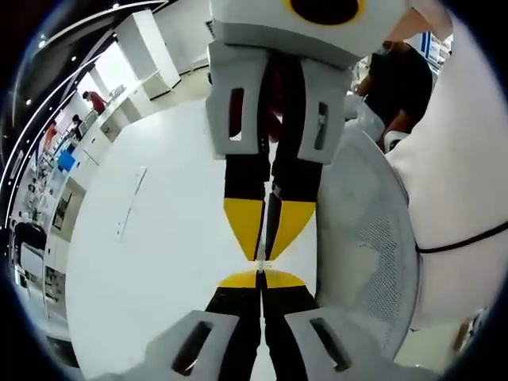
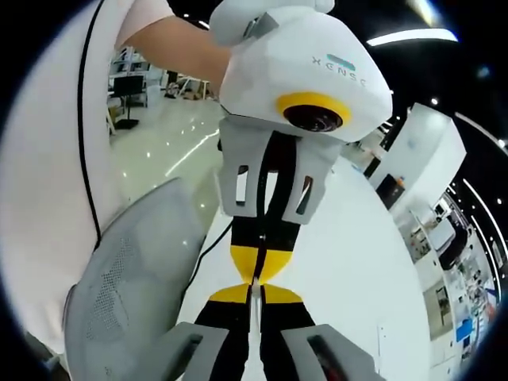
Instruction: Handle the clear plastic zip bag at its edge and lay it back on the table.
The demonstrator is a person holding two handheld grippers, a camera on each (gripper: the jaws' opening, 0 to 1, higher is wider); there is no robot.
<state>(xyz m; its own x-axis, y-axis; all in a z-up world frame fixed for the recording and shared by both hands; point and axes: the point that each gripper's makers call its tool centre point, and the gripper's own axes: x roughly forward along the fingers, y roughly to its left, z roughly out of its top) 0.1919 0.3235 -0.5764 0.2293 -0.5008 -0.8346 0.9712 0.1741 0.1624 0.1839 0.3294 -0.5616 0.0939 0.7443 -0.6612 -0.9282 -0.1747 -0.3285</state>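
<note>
Two handheld grippers meet tip to tip above a white table [image 2: 349, 262]: the right gripper [image 2: 255, 292] rises from the lower edge, its yellow-tipped black jaws pressed together, while the left gripper [image 2: 258, 274] reaches down from above, its own yellow tips likewise closed, touching the right one's. A thin, pale edge runs between the closed tips; whether it is the clear plastic zip bag cannot be told. A grey mesh chair back [image 2: 131, 278] stands beside the table at left, next to a person in a white top [image 2: 48, 182]. White cabinets [image 2: 417, 155] line the far right
</note>
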